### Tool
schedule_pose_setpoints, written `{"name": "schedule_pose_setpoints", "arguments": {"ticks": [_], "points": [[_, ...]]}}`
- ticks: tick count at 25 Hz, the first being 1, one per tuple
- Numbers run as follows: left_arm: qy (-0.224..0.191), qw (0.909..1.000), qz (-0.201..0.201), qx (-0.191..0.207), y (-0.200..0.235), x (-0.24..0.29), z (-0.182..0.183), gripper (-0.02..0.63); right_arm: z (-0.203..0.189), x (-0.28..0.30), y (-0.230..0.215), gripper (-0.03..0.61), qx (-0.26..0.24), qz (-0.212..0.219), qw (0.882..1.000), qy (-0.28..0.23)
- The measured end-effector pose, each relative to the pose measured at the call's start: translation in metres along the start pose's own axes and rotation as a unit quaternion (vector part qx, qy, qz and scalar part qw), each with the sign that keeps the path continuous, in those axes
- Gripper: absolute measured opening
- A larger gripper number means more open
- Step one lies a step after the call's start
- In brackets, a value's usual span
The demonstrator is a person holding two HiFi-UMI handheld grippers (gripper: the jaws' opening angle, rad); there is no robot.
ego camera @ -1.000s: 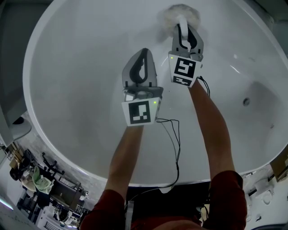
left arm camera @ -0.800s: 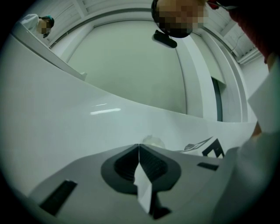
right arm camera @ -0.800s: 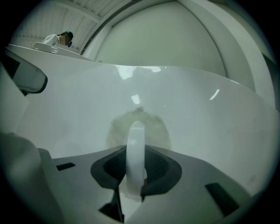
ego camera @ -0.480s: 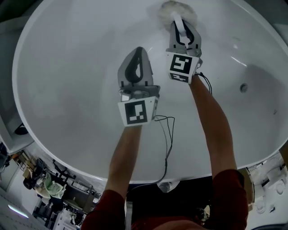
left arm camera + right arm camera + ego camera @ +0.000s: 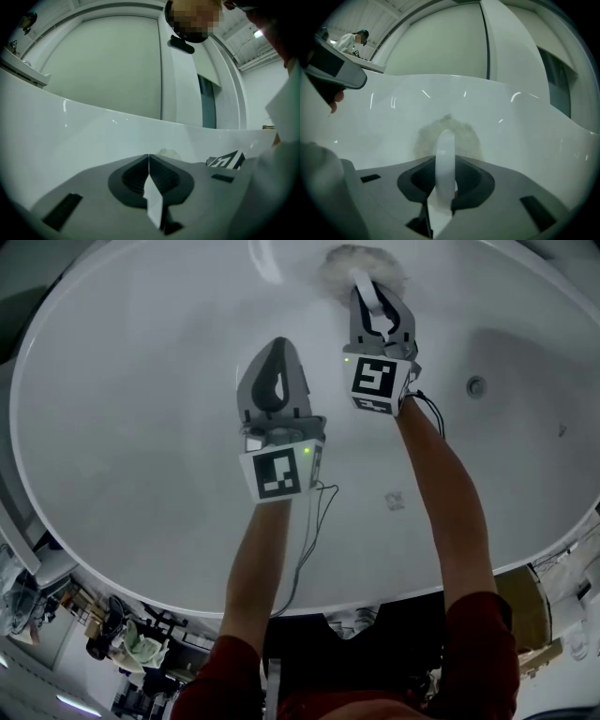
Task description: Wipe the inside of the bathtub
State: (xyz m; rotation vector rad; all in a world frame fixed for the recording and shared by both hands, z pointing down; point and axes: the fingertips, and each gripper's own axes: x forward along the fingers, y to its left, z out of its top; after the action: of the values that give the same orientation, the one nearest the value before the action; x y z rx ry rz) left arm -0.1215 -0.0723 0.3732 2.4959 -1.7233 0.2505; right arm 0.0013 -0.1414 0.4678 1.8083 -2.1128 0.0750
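A white oval bathtub (image 5: 112,427) fills the head view. My right gripper (image 5: 373,296) is shut on the white handle (image 5: 444,159) of a fluffy round scrubber (image 5: 364,264), whose pad (image 5: 450,137) presses against the tub's far inner wall. My left gripper (image 5: 274,360) hangs over the tub floor, left of and nearer than the right one, its jaws shut with nothing between them (image 5: 149,161). The scrubber's fluffy edge (image 5: 168,153) peeks just beyond the left jaws.
A drain fitting (image 5: 476,385) sits in the tub wall at right. A small pale scrap (image 5: 395,500) lies on the tub floor near my right forearm. Cables (image 5: 314,521) trail from the grippers. Cluttered shelving (image 5: 112,634) stands outside the tub's near rim.
Both grippers have moved a little up and left across the tub, the scrubber sliding along the far wall. The head view has swung, so the drain now sits higher.
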Motion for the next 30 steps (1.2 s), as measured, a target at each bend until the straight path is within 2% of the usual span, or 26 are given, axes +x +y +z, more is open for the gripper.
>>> {"name": "schedule_pose_setpoints", "arguments": {"ticks": [8, 15, 19, 22, 26, 30], "points": [[0.009, 0.9992, -0.039, 0.003, -0.112, 0.040, -0.007, 0.017, -0.048, -0.031, -0.117, 0.092, 0.010, -0.038, 0.999, 0.004], [0.026, 0.9946, -0.099, 0.017, -0.219, 0.064, -0.022, 0.017, -0.107, -0.069, -0.246, 0.092, -0.015, -0.112, 0.993, 0.031], [0.030, 0.9919, -0.122, 0.018, -0.266, 0.075, -0.025, 0.015, -0.139, -0.087, -0.310, 0.092, -0.005, -0.154, 0.986, 0.058], [0.022, 0.9900, -0.137, 0.025, -0.293, 0.085, -0.022, 0.017, -0.155, -0.098, -0.338, 0.092, -0.019, -0.176, 0.982, 0.073], [0.018, 0.9884, -0.149, 0.027, -0.317, 0.091, -0.018, 0.017, -0.169, -0.117, -0.365, 0.092, 0.036, -0.222, 0.970, 0.087], [0.013, 0.9874, -0.155, 0.029, -0.326, 0.089, -0.011, 0.017, -0.172, -0.122, -0.371, 0.092, 0.055, -0.228, 0.968, 0.094]]}}
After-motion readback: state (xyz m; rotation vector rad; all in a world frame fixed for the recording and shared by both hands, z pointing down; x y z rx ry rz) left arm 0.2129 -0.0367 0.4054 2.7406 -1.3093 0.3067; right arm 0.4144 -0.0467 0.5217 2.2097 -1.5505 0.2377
